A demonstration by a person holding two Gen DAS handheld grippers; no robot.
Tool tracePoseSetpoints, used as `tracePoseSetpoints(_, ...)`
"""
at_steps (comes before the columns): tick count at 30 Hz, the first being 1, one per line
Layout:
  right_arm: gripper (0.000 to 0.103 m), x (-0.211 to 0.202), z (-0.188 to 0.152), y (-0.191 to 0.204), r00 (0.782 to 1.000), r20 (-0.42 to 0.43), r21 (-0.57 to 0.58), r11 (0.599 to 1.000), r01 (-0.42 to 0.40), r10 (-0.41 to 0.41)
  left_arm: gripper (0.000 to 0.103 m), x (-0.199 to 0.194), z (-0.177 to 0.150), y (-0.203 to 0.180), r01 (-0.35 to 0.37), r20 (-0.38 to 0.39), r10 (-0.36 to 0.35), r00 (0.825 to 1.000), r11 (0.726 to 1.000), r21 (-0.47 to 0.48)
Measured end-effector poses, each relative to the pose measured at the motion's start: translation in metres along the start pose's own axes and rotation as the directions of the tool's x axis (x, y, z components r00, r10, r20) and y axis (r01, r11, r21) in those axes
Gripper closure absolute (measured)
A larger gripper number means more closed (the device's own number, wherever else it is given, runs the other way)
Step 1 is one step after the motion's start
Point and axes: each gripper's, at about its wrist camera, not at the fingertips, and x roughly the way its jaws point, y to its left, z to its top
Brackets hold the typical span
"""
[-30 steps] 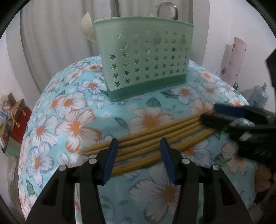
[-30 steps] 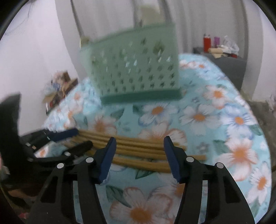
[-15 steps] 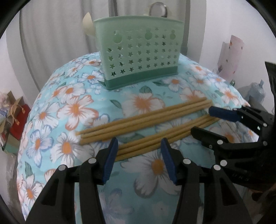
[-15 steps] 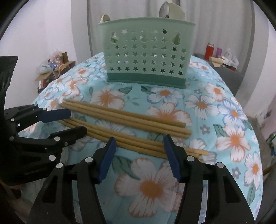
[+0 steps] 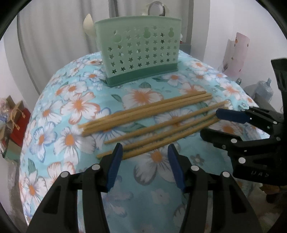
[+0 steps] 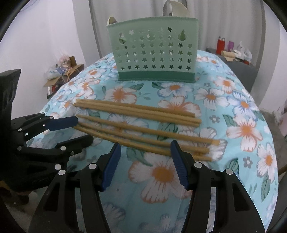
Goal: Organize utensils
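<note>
We're looking down both claws at once, and the chopsticks lie loose across the floral cloth, a spread of tan sticks running side to side. The far ones sit tight together in a bundle; the nearer ones are fanned out a little, with gaps between them.

Our left claw stands apart, its blue pads just over the near edge of the sticks, nothing pinched between them. Our right claw is apart as well, pads either side of the closest sticks and gripping nothing. In the left view we see the right claw coming in from the side, its tips at the sticks' far ends; whether they touch, we can't tell. In the right view the left claw mirrors it at the opposite ends.

Behind the sticks, well apart from them, the green basket stands upright on the cloth, star holes across its front. Spoons poke up from it, rounded ends above the rim.
</note>
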Motion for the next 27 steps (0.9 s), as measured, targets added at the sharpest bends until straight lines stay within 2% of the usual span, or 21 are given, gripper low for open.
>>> tracePoseSetpoints(2,0.049,-0.003,-0.004,0.000,1.000,-0.008,0.011,1.000,-0.016,0.016,0.052,-0.002,-0.003,0.001,0.018,-0.006,-0.018,1.000,1.000,-0.015)
tracePoseSetpoints(3,0.048,0.001,-0.007,-0.003,0.997,-0.051,0.042,0.998,-0.053,0.055,0.052,-0.003,-0.005,0.004,0.036,-0.014,-0.036,0.999,0.999,-0.033)
tracePoseSetpoints(5,0.048,-0.003,-0.011,-0.006,0.997,-0.037,0.060,0.996,-0.064,0.066,0.052,0.000,-0.008,0.009,0.085,-0.051,-0.089,0.995,0.993,-0.083)
tracePoseSetpoints(13,0.049,-0.012,-0.014,-0.009,0.993,-0.048,0.100,0.990,-0.100,0.105,0.052,-0.013,-0.017,0.030,0.201,-0.015,-0.210,0.978,0.952,-0.230)
tracePoseSetpoints(15,0.049,-0.014,-0.016,-0.009,0.993,-0.048,0.101,0.990,-0.100,0.105,0.052,-0.019,-0.018,0.036,0.222,0.014,-0.226,0.974,0.938,-0.266)
tracePoseSetpoints(17,0.049,-0.016,-0.017,-0.007,0.994,-0.047,0.094,0.991,-0.092,0.097,0.052,-0.024,-0.015,0.038,0.220,0.038,-0.218,0.975,0.940,-0.262)
tracePoseSetpoints(20,0.049,-0.019,-0.017,-0.008,0.995,-0.044,0.085,0.993,-0.082,0.086,0.052,-0.030,-0.007,0.031,0.196,0.059,-0.188,0.980,0.962,-0.188)
tracePoseSetpoints(22,0.049,-0.022,-0.016,-0.011,0.997,-0.037,0.083,0.994,-0.066,0.070,0.052,-0.030,0.001,0.022,0.178,0.070,-0.171,0.983,0.978,-0.106)
tracePoseSetpoints(24,0.049,-0.028,-0.012,-0.019,0.999,-0.014,0.099,0.994,-0.047,0.049,0.052,-0.030,0.009,0.007,0.150,0.084,-0.152,0.985,0.988,0.022)
tracePoseSetpoints(26,0.049,-0.035,-0.008,-0.032,0.999,0.011,0.131,0.991,-0.031,0.030,0.052,-0.028,0.015,-0.006,0.136,0.094,-0.149,0.984,0.982,0.132)
tracePoseSetpoints(27,0.049,-0.038,-0.006,-0.039,1.000,0.022,0.148,0.989,-0.023,0.020,0.052,-0.026,0.019,-0.015,0.134,0.094,-0.156,0.983,0.970,0.203)
